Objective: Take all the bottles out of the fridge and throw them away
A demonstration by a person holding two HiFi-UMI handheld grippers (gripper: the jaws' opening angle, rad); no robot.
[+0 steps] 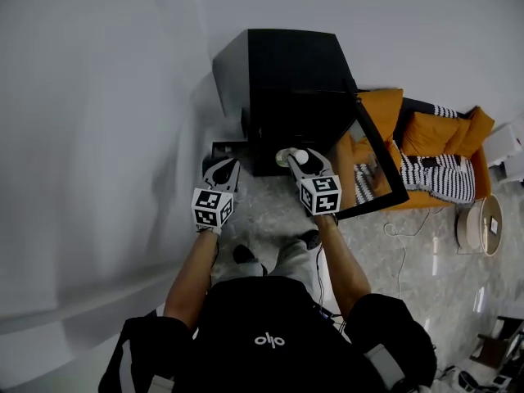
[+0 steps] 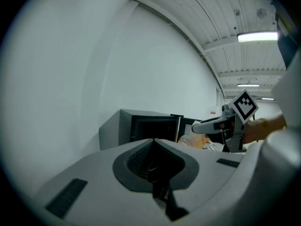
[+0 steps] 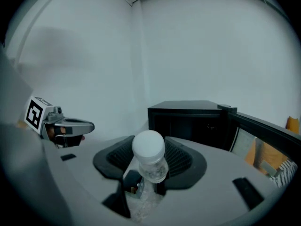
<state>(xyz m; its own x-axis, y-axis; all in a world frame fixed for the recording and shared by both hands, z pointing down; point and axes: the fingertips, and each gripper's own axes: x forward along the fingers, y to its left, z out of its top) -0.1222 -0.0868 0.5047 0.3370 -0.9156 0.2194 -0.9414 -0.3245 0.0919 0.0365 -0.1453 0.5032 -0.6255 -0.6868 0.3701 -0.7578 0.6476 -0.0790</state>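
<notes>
right gripper (image 1: 300, 159): jaws closed on a clear plastic bottle (image 3: 149, 160) with a white cap (image 3: 148, 146), the pads pressing its body from both sides. left gripper (image 2: 153, 142): jaws fully together, nothing between them. both are held up in front of the person, side by side and apart, just short of the fridge (image 1: 286, 80).

surface and room: floor (image 1: 270, 213) is pale, glossy, marbled tile. the fridge is a small black cabinet standing on that floor close to a plain white wall (image 1: 98, 97). its door (image 1: 373, 164) stands wide open to the right in the head view; the interior is dark and its contents cannot be made out. an orange sofa (image 1: 426, 129) with striped cushions sits beyond the door, and a round low table (image 1: 483, 223) stands near it. the left gripper view shows a ribbed ceiling with strip lights (image 2: 257, 36).

bottle: off the floor, in the right gripper. long axis runs roughly along the jaws, tilted slightly upward. cap end points away from the person, toward the fridge opening; the base end lies back inside the gripper.
</notes>
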